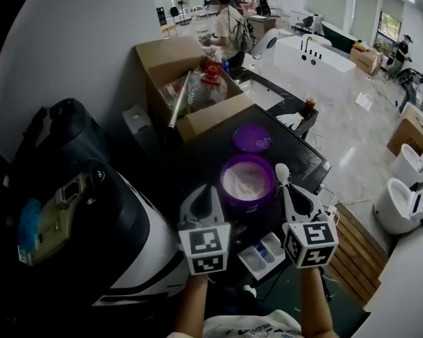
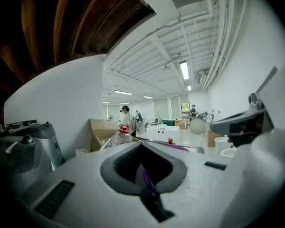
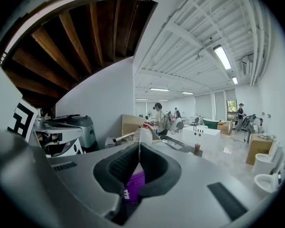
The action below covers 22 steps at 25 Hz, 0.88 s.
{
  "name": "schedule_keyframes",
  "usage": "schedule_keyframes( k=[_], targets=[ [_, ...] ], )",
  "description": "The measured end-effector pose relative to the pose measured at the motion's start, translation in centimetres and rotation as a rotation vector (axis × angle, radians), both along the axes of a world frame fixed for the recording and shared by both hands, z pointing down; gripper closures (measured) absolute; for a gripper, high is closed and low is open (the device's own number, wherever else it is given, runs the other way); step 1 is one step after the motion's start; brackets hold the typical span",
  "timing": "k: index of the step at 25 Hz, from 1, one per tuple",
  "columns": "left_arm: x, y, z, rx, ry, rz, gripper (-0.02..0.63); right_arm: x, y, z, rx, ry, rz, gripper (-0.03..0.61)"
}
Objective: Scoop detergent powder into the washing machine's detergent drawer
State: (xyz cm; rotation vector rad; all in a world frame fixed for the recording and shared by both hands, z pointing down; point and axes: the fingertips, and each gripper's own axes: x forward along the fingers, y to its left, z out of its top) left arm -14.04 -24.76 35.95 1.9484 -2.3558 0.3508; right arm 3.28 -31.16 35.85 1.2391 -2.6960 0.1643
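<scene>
1. The left gripper, at the lower middle of the head view, has its jaws pressed together on a thin purple edge. This appears to be the left rim of the purple tub.
2. The right gripper, just right of it in the head view, pinches the handle of a white scoop. The scoop's bowl points toward the top of the frame, just beside the tub's right rim. I cannot tell whether it holds any powder.
3. The tub sits between the two grippers with its top open and white detergent powder filling it. In the right gripper view its purple wall shows below the closed jaws.
4. The tub's purple lid lies flat just above the tub in the head view, on the dark top of the washing machine.
5. The detergent drawer is pulled out at the bottom centre of the head view, between and below the two marker cubes. Its pale compartments face up.
6. An open cardboard box full of items stands at the upper middle, behind the lid.
7. A black-and-white appliance fills the lower left.
8. Further up, a person stands by a white bathtub, and white toilets line the right edge.
</scene>
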Motion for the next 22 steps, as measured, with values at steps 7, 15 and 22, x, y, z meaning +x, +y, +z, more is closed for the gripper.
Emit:
schedule_keyframes(
  k=[7,15,22],
  targets=[
    [-1.4,-1.1,1.1,-0.028,0.004,-0.005,0.612,-2.1,-1.2,1.7,-0.055,0.069,-0.063,0.558],
    [-2.9,-3.1,1.9,-0.059,0.006,0.029,0.612,-4.7,-2.3,3.4,-0.128,0.175,-0.117,0.558],
    [-3.8,-4.3,2.5,-0.073,0.015,0.050,0.612,-5.9,-3.1,5.0,-0.179,0.288,-0.163,0.558]
  ],
)
